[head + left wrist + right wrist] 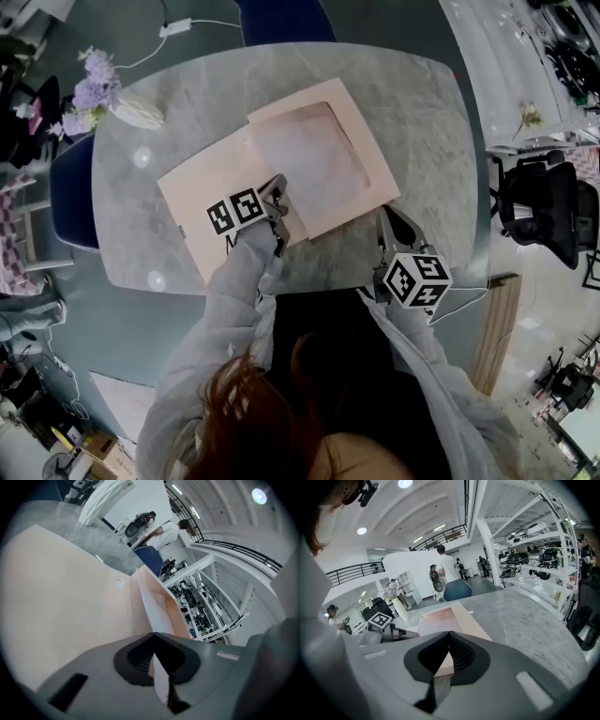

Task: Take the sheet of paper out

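A peach folder (pixel 366 150) with a square cut-out window lies on the grey table (pixel 422 103). A pale sheet of paper (pixel 305 150) shows through that window. My left gripper (pixel 278 194) is at the folder's near left edge. Its jaws are shut on the thin white sheet (pixel 152 606), which runs edge-on between the left gripper (pixel 153 637) pads. My right gripper (pixel 386 217) is at the folder's near right corner. In the right gripper view the right gripper (pixel 449 635) is shut on that peach corner (pixel 443 665).
A second flat peach board (pixel 202 192) lies left of the folder, partly under it. A vase of purple flowers (pixel 94 94) stands at the table's far left. Blue chairs (pixel 70 192) and a black office chair (pixel 548 206) flank the table.
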A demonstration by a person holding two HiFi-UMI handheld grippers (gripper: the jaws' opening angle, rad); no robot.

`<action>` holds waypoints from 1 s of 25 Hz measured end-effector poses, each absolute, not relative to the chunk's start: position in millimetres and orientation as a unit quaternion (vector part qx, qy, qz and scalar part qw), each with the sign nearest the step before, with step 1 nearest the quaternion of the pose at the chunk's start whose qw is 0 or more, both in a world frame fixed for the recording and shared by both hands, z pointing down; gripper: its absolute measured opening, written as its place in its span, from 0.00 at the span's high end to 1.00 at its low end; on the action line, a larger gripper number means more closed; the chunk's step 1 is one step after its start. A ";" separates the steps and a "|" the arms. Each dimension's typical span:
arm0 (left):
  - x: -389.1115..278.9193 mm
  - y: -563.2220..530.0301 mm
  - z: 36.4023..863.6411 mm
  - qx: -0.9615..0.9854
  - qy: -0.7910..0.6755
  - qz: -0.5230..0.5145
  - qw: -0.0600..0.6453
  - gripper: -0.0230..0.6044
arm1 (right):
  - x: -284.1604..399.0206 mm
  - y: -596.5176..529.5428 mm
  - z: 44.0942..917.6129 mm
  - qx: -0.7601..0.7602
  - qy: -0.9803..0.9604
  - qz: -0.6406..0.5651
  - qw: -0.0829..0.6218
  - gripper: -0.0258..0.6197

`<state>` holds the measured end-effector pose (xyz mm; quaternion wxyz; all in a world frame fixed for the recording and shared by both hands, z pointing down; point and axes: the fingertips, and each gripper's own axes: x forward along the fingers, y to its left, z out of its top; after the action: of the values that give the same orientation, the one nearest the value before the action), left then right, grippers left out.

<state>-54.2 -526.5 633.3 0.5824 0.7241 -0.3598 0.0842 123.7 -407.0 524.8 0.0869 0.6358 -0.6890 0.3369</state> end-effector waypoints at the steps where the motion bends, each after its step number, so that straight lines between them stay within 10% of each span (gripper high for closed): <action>1: -60.7 -524.8 628.4 0.724 -0.364 0.077 0.580 0.96 | 120.9 -407.8 523.4 0.631 -0.694 0.335 0.087 0.94; 25: -222.1 -425.6 479.0 0.746 -0.573 -0.043 0.336 0.96 | 54.3 -403.7 485.3 0.487 -0.828 0.269 0.075 0.94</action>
<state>-222.1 -425.6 479.0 0.3358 0.7460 -0.5734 -0.0434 54.3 -403.7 485.3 0.0755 0.4871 -0.8276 0.2685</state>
